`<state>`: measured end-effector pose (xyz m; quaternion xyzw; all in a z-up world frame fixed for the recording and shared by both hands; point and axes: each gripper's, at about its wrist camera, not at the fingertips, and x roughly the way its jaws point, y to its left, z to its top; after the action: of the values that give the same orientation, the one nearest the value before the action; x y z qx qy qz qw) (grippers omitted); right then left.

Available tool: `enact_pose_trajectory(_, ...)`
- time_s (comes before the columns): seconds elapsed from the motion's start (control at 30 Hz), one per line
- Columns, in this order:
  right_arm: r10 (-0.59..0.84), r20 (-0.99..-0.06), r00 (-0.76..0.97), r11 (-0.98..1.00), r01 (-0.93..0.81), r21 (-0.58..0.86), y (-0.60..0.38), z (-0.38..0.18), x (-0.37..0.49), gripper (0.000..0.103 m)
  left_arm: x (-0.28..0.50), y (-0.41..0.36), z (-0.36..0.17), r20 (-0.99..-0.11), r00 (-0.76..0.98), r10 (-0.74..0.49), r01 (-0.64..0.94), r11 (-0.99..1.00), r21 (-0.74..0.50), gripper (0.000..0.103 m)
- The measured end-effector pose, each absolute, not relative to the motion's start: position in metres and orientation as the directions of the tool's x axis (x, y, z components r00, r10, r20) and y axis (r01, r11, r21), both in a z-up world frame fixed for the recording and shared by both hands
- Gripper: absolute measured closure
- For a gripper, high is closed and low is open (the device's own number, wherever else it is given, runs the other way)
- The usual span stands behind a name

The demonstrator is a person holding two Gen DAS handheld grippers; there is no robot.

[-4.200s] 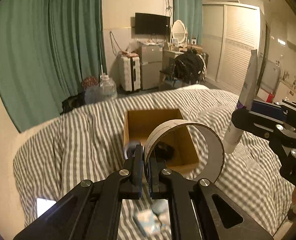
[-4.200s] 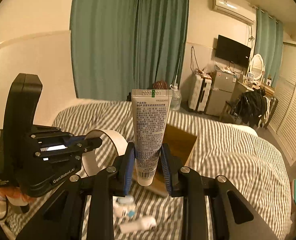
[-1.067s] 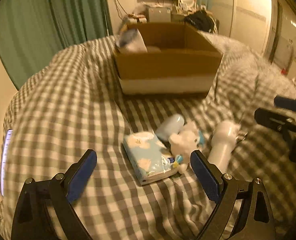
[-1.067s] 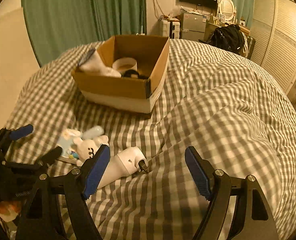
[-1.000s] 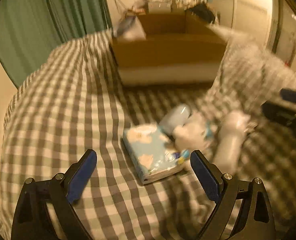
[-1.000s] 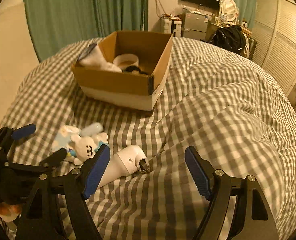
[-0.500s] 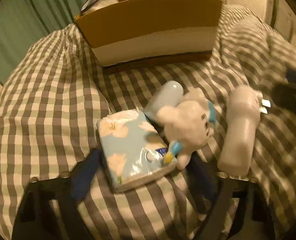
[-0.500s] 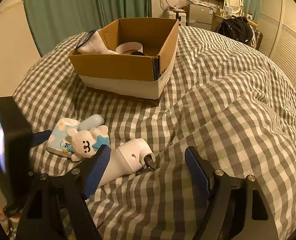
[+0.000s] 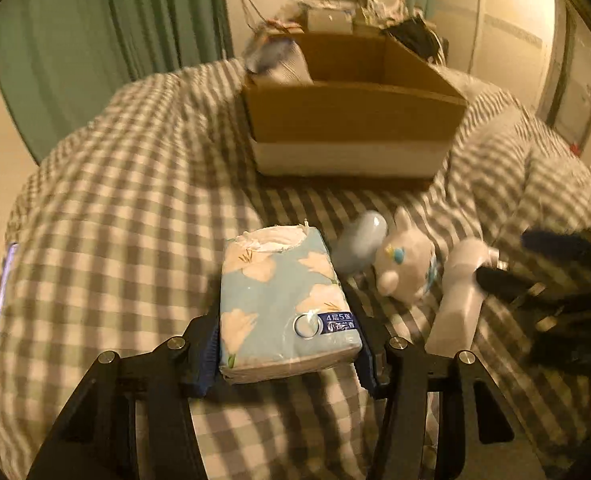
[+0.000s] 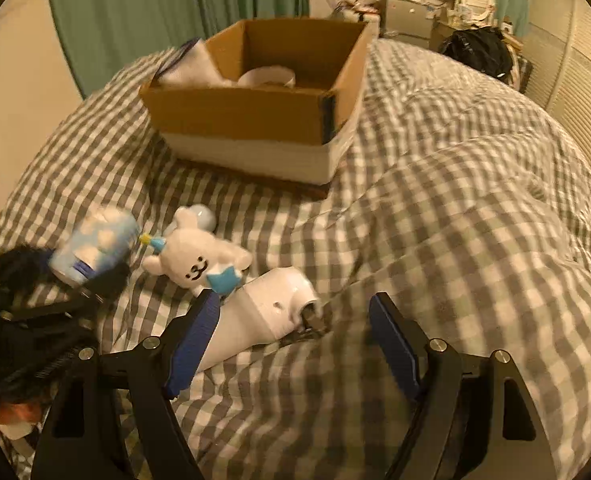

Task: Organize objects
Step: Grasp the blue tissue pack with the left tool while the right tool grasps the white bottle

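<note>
My left gripper (image 9: 287,354) is shut on a blue flowered tissue pack (image 9: 283,300) and holds it just above the checked bedcover; it also shows in the right wrist view (image 10: 95,246). My right gripper (image 10: 295,340) is open and empty, low over a white handheld device (image 10: 263,320). A white plush bunny (image 10: 197,258) and a pale blue bottle (image 10: 203,214) lie beside it. The cardboard box (image 10: 255,120) stands behind, with a tape roll (image 10: 267,74) and a white tube (image 10: 193,64) inside.
The checked bedcover (image 10: 455,220) bulges in folds to the right of the box. A phone (image 9: 5,276) lies at the bed's left edge. Green curtains (image 9: 95,40) hang behind; furniture and a black bag (image 10: 479,50) stand past the bed.
My left gripper has closed on the tissue pack and lifted it off the bedcover. My right gripper has come down closer to the white device, still open.
</note>
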<state>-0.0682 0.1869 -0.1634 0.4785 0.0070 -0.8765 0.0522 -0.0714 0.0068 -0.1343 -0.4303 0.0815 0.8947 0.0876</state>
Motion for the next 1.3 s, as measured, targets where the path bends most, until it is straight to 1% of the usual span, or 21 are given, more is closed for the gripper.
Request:
enact_pose_trajectory(0.1, -0.096, -0.863, -0.496, -0.991, 0.126, 0.037, 0.174, -0.174, -0.078, 0.026, -0.076, -0.005, -0.13, -0.777, -0.623, 0.092, -0.21, -0.976, 0.052, 0.048)
enact_pose_trajectory(0.2, -0.052, -0.901, -0.431, -0.992, 0.125, -0.002, 0.162, -0.191, -0.091, 0.026, -0.07, -0.025, -0.132, -0.772, -0.625, 0.116, -0.206, -0.978, 0.02, 0.048)
enact_pose_trajectory(0.27, -0.011, -0.922, -0.388, -0.991, 0.128, -0.042, 0.155, -0.203, -0.099, 0.021, -0.066, -0.033, -0.132, -0.772, -0.623, 0.128, -0.209, -0.978, 0.007, 0.048)
enact_pose_trajectory(0.37, 0.03, -0.934, -0.356, -0.985, 0.147, -0.087, 0.144, -0.215, -0.105, 0.018, -0.072, -0.026, -0.137, -0.772, -0.618, 0.148, -0.215, -0.977, -0.015, 0.048)
enact_pose_trajectory(0.4, 0.032, -0.936, -0.35, -0.984, 0.156, -0.092, 0.142, -0.218, -0.106, 0.02, -0.073, -0.024, -0.138, -0.77, -0.619, 0.153, -0.216, -0.976, -0.021, 0.048)
enact_pose_trajectory(0.47, 0.023, -0.933, -0.359, -0.981, 0.17, -0.09, 0.138, -0.218, -0.104, 0.029, -0.072, -0.025, -0.137, -0.769, -0.617, 0.166, -0.221, -0.975, -0.033, 0.048)
enact_pose_trajectory(0.53, 0.007, -0.927, -0.376, -0.979, 0.185, -0.083, 0.136, -0.214, -0.099, 0.035, -0.072, -0.027, -0.137, -0.772, -0.611, 0.173, -0.222, -0.974, -0.042, 0.048)
enact_pose_trajectory(0.57, -0.002, -0.92, -0.392, -0.978, 0.191, -0.079, 0.135, -0.21, -0.095, 0.035, -0.072, -0.027, -0.137, -0.772, -0.611, 0.174, -0.222, -0.974, -0.043, 0.048)
enact_pose_trajectory(0.7, -0.035, -0.886, -0.462, -0.974, 0.215, -0.074, 0.132, -0.188, -0.08, 0.036, -0.071, -0.026, -0.136, -0.772, -0.611, 0.176, -0.226, -0.973, -0.043, 0.048)
enact_pose_trajectory(0.87, -0.067, -0.854, -0.516, -0.978, 0.205, -0.047, 0.137, -0.163, -0.066, 0.036, -0.066, -0.026, -0.132, -0.778, -0.614, 0.132, -0.208, -0.978, -0.002, 0.048)
enact_pose_trajectory(1.1, -0.103, -0.807, -0.582, -0.978, 0.208, -0.025, 0.139, -0.128, -0.051, 0.036, -0.047, -0.028, -0.112, -0.759, -0.644, 0.098, -0.198, -0.979, 0.042, 0.048)
enact_pose_trajectory(1.3, -0.127, -0.746, -0.653, -0.976, 0.217, -0.023, 0.137, -0.094, -0.035, 0.036, -0.032, -0.022, -0.088, -0.744, -0.657, 0.123, -0.218, -0.975, 0.032, 0.048)
